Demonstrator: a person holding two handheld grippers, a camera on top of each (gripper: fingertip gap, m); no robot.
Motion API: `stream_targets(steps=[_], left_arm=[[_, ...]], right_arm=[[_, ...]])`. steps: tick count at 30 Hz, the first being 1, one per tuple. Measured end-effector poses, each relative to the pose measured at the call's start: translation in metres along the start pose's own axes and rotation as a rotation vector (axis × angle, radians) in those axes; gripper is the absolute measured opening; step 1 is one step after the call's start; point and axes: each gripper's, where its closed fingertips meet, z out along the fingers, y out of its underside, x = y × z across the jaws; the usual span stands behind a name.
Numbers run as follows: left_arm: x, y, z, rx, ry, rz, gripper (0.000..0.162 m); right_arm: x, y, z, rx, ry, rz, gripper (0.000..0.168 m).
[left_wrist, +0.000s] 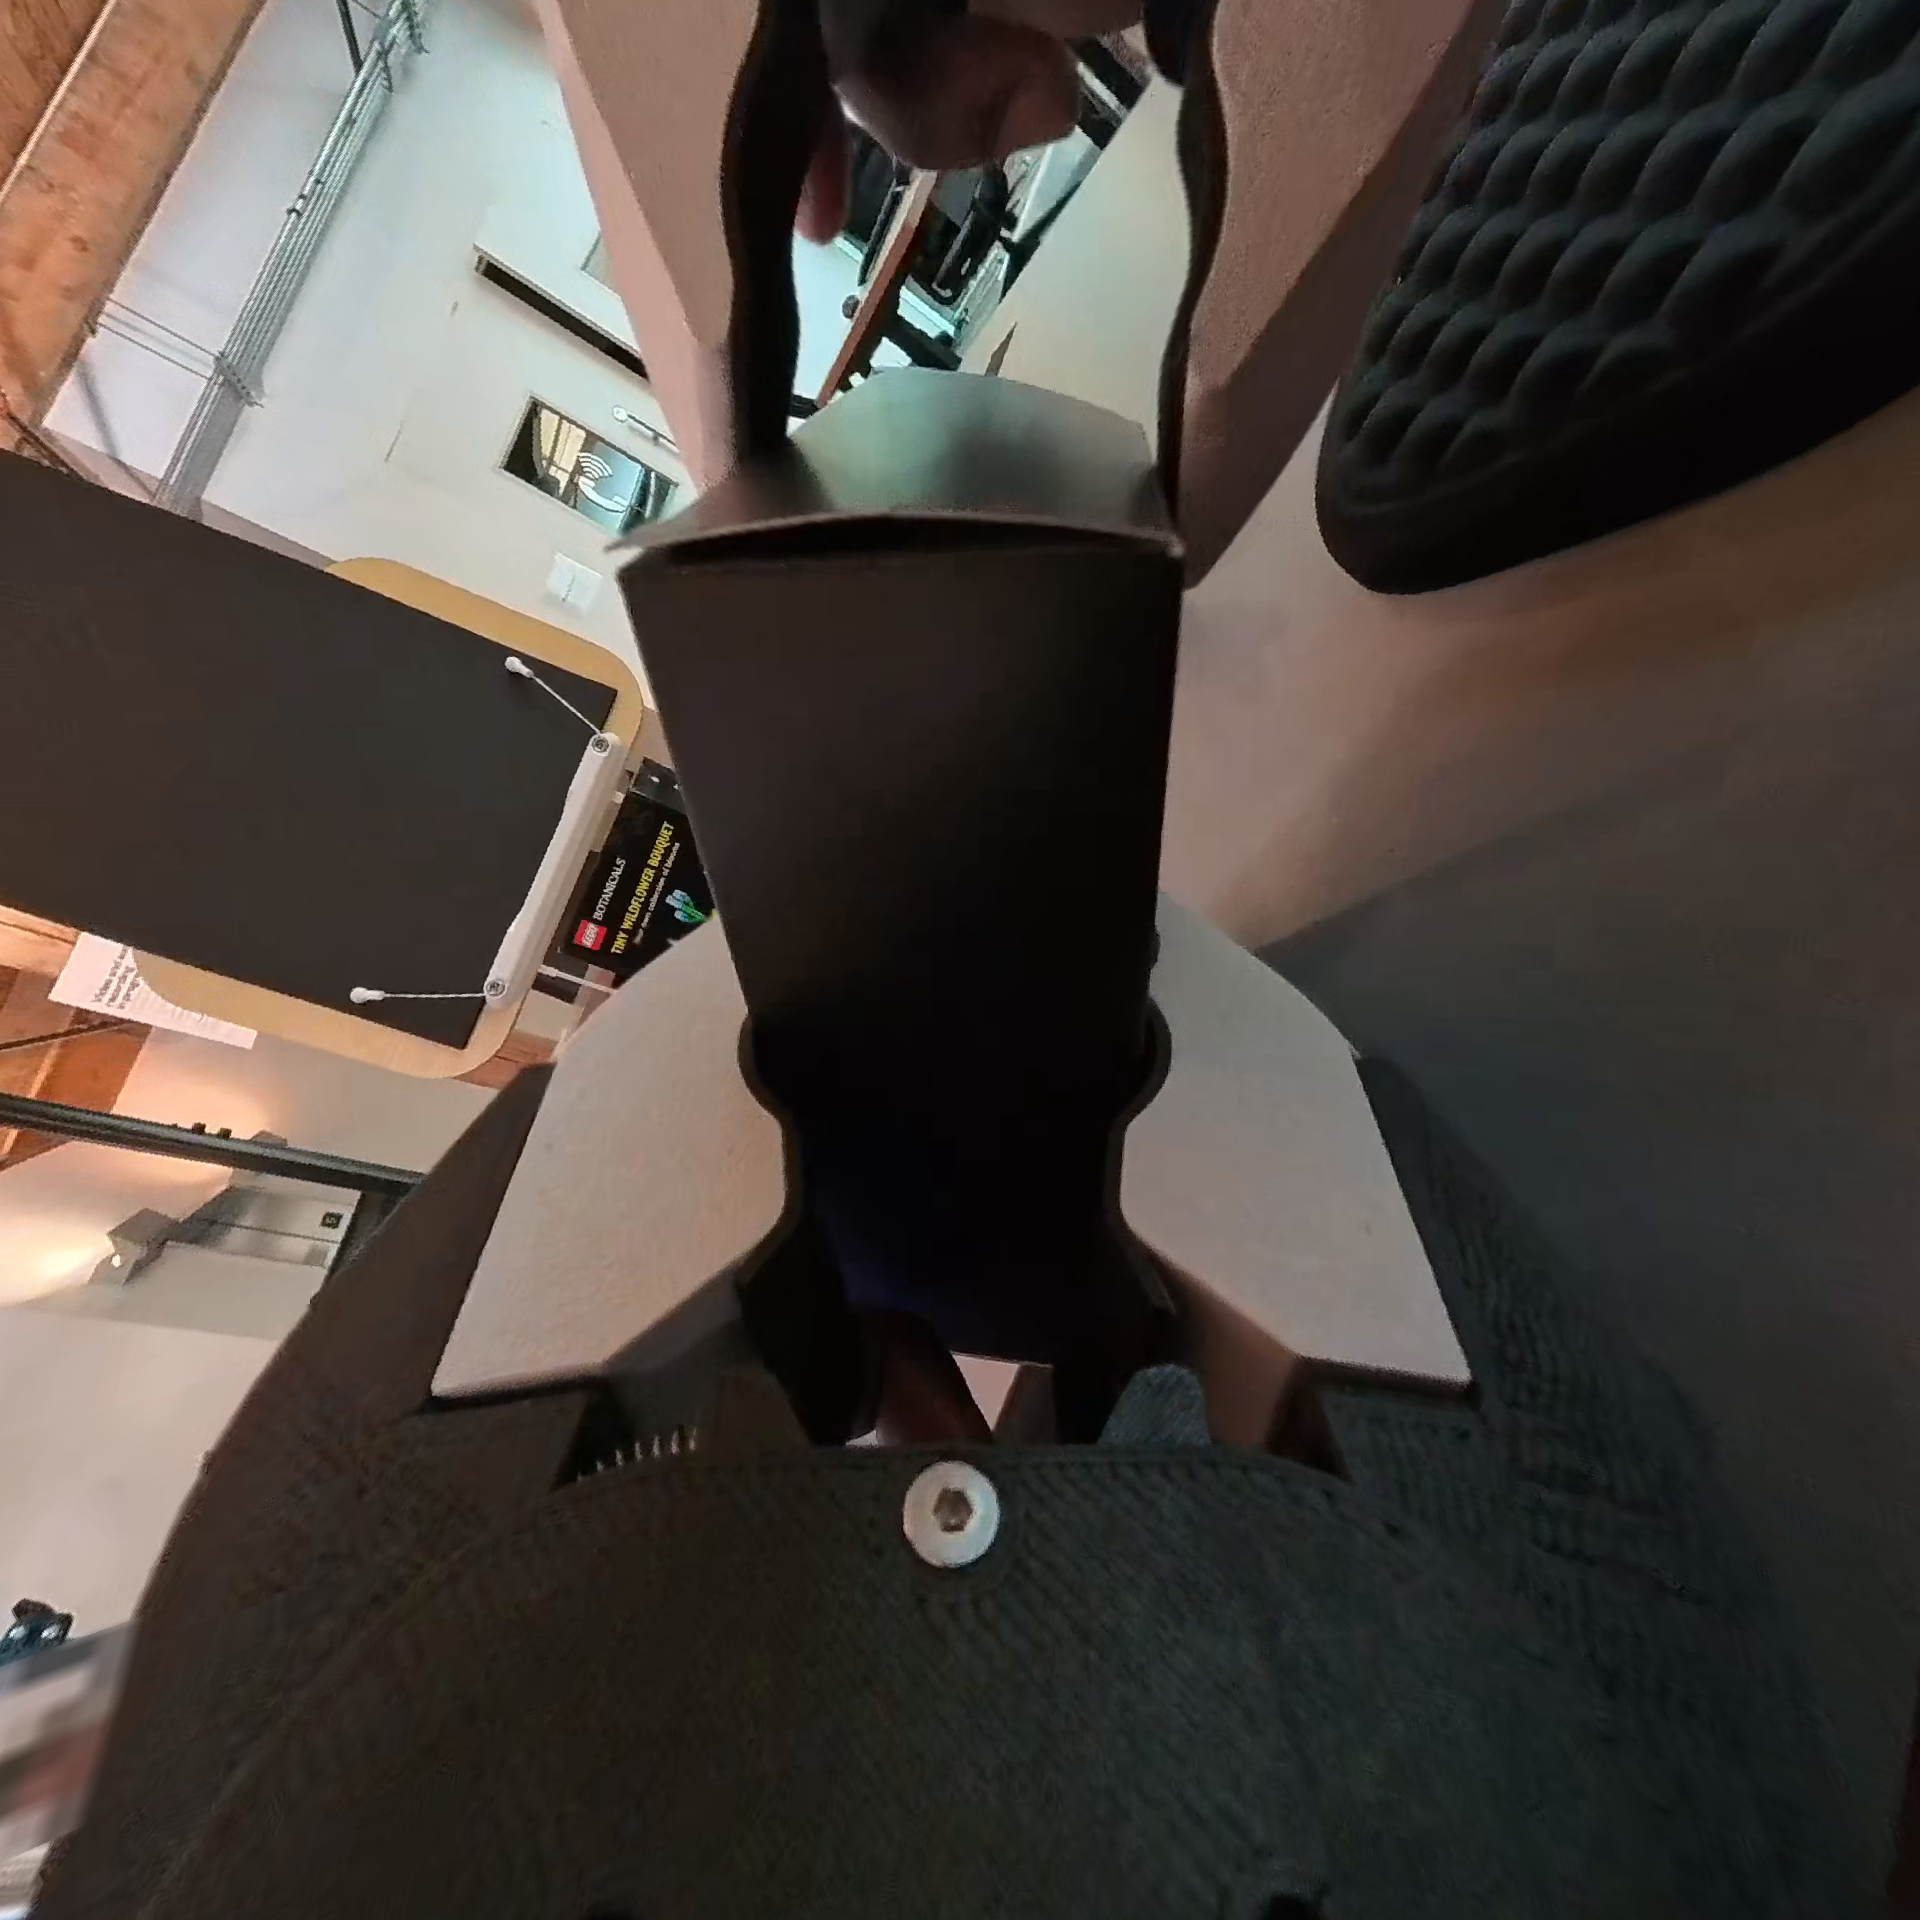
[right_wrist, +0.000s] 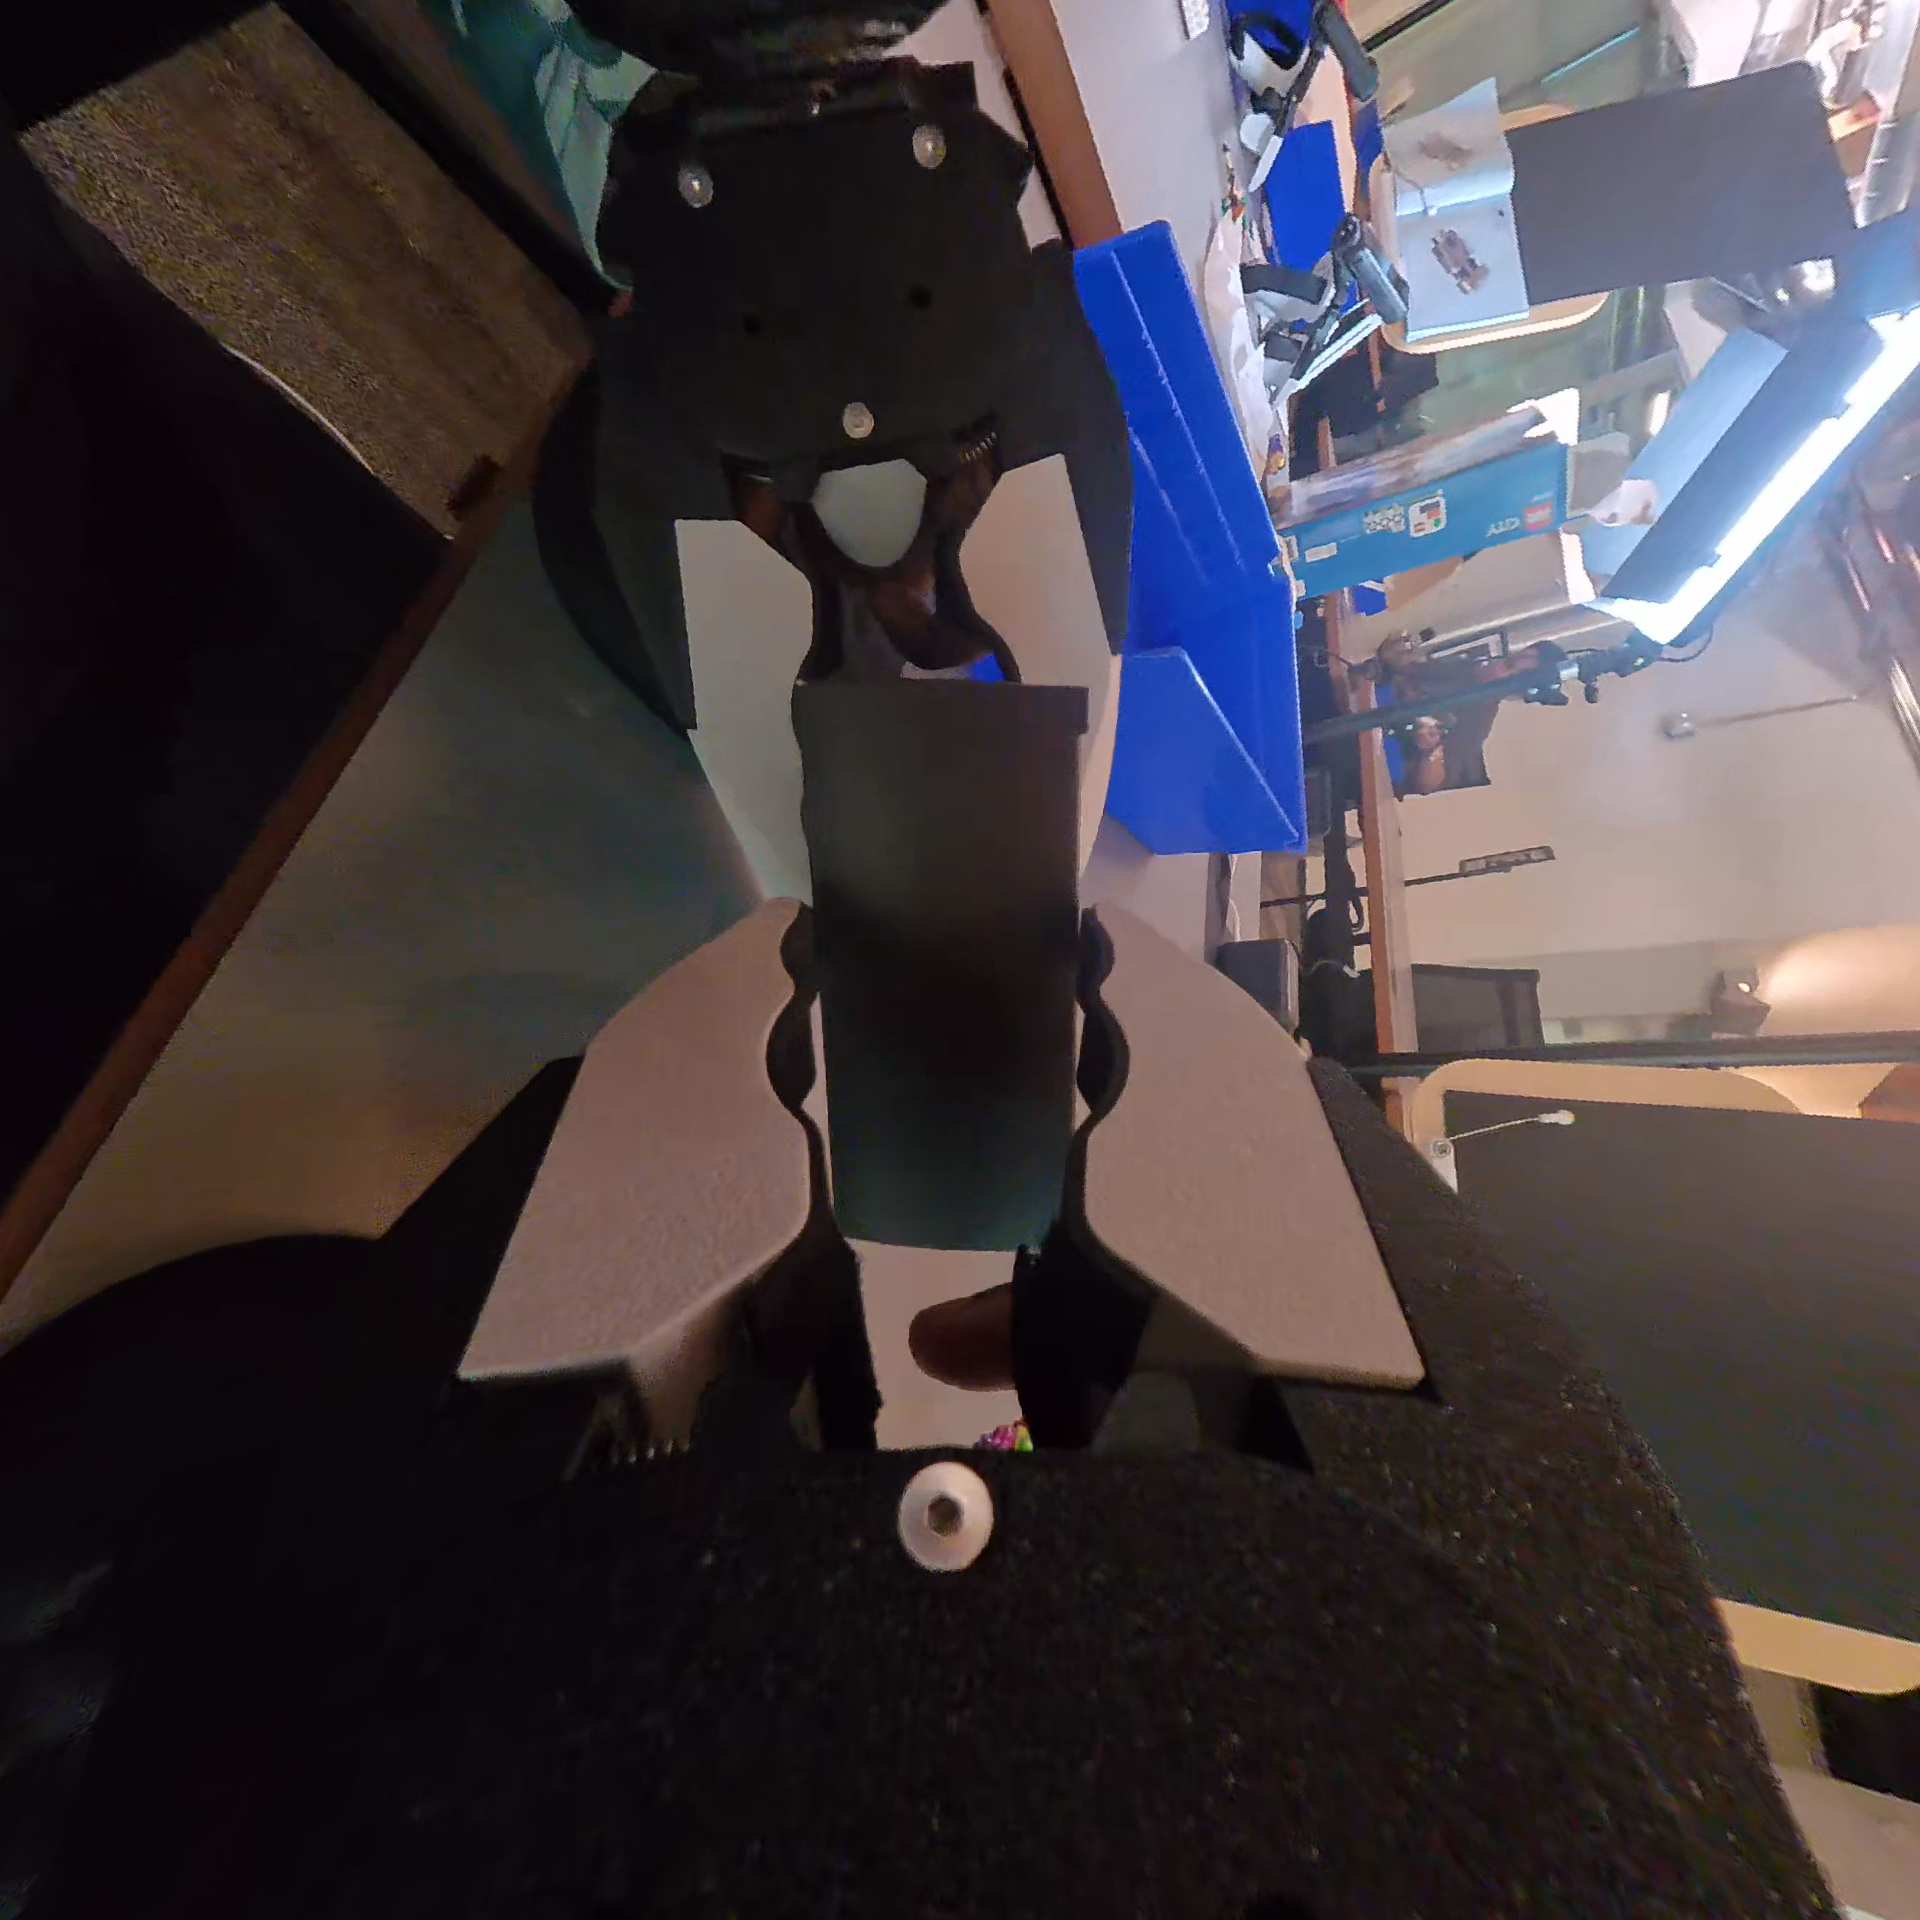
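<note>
Clamped from both ends — left gripper (left_wrist: 951, 1070) and right gripper (right_wrist: 940, 1081) both holding one dark flat cardboard box (right_wrist: 940, 935) — lifted between them.

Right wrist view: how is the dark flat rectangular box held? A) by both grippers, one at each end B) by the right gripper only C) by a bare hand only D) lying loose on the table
A: the dark flat rectangular box sits between the right gripper fingers at its near end, while the left gripper closes on its far end.
</note>
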Motion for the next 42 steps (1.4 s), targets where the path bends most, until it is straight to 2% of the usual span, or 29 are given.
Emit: stream_targets(steps=[6,7,9,12,14,16,18,20,23,27,35,36,37,38,40,41,42], left_arm=[[-0.004,0.007,-0.001,-0.014,0.001,-0.104,0.061],[-0.006,0.008,-0.001,-0.009,-0.002,-0.155,0.067],[-0.012,0.008,-0.001,0.017,0.015,-0.289,0.064],[-0.019,0.008,-0.002,0.040,0.034,-0.364,0.062],[-0.019,0.009,-0.003,0.044,0.034,-0.335,0.062],[-0.018,0.010,-0.004,0.043,0.026,-0.267,0.062],[-0.017,0.012,-0.004,0.024,0.010,-0.187,0.062],[-0.017,0.012,-0.004,0.012,-0.006,-0.113,0.062],[-0.015,0.011,-0.004,0.008,-0.026,-0.021,0.062],[-0.016,0.014,-0.004,-0.015,-0.051,0.066,0.061],[-0.014,0.014,-0.002,-0.011,-0.029,-0.051,0.061],[-0.016,0.014,-0.001,-0.006,-0.032,-0.098,0.061],[-0.019,0.015,-0.002,0.000,-0.028,-0.160,0.061],[-0.021,0.014,-0.003,0.014,-0.014,-0.204,0.061],[-0.025,0.016,-0.006,0.000,-0.008,-0.123,0.061],[-0.026,0.019,-0.007,-0.024,-0.019,-0.030,0.061],[-0.026,0.021,-0.007,-0.048,-0.030,0.052,0.061]], right_arm=[[0.007,0.000,-0.001,-0.042,0.126,-0.055,0.047],[0.010,0.000,-0.002,-0.056,0.158,-0.073,0.043],[0.013,-0.003,-0.004,-0.063,0.223,-0.123,0.022],[0.016,-0.005,-0.004,-0.077,0.273,-0.144,0.020],[0.014,-0.009,-0.004,-0.025,0.234,-0.074,0.028],[0.013,-0.009,-0.006,0.023,0.144,0.071,0.053],[0.012,-0.002,-0.005,-0.003,0.038,0.192,0.081],[0.009,0.006,-0.003,-0.057,-0.026,0.210,0.090],[0.005,0.009,0.003,-0.104,-0.032,0.088,0.079],[0.004,0.010,0.004,-0.124,0.013,0.016,0.048],[0.011,0.006,-0.003,-0.156,0.159,-0.091,0.046],[0.013,0.004,-0.005,-0.157,0.178,-0.109,0.043],[0.012,0.002,-0.006,-0.150,0.184,-0.129,0.024],[0.012,-0.002,-0.007,-0.129,0.204,-0.140,0.019],[0.007,-0.004,-0.007,-0.121,0.181,-0.130,0.019],[0.005,-0.006,-0.008,-0.102,0.158,-0.101,0.026],[0.006,-0.009,-0.010,-0.075,0.140,-0.058,0.041]])
